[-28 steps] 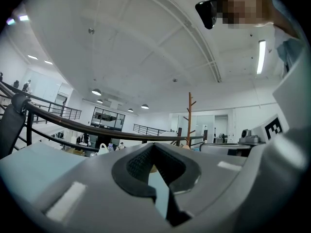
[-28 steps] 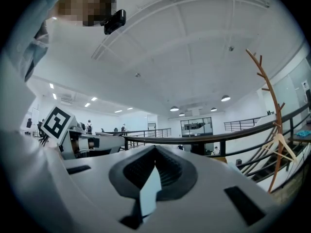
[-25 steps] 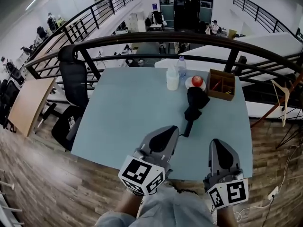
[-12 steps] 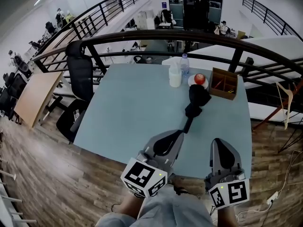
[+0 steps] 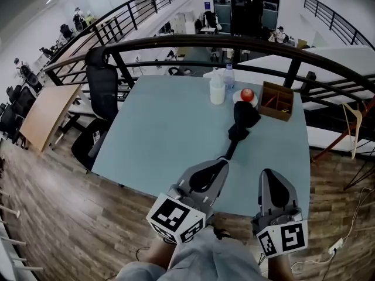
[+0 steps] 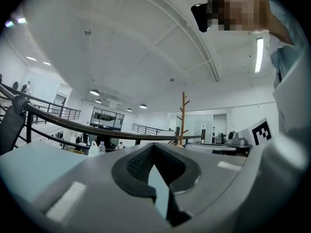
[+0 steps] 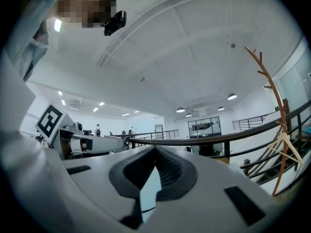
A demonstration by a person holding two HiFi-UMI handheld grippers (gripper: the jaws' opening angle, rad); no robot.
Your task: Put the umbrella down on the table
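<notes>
The umbrella (image 5: 241,122), black and folded, lies flat on the pale blue desk (image 5: 164,133), right of its middle. Its bundled canopy points toward the far edge and its slim handle (image 5: 231,150) toward the person. The canopy end lies just beside a red apple (image 5: 247,93) on a small white plate (image 5: 237,100). A wooden box (image 5: 276,100) stands to the right of the plate. To its left stand a white bottle (image 5: 217,91) and, behind that, a clear water bottle (image 5: 229,78). The handle's near end comes right up to the tip of the left gripper (image 5: 221,163); the head view does not settle whether they touch. The left gripper view shows that gripper's jaws pressed together at the tips with nothing between them, only the desk top showing through the gap behind. The right gripper (image 5: 270,174) hangs over the desk's near edge, well right of the handle and apart from it. Its jaws are likewise closed on nothing. A dark metal railing (image 5: 234,43) curves round the far side of the desk. A black office chair (image 5: 103,86) stands at the desk's left corner on the wooden floor (image 5: 53,215).
</notes>
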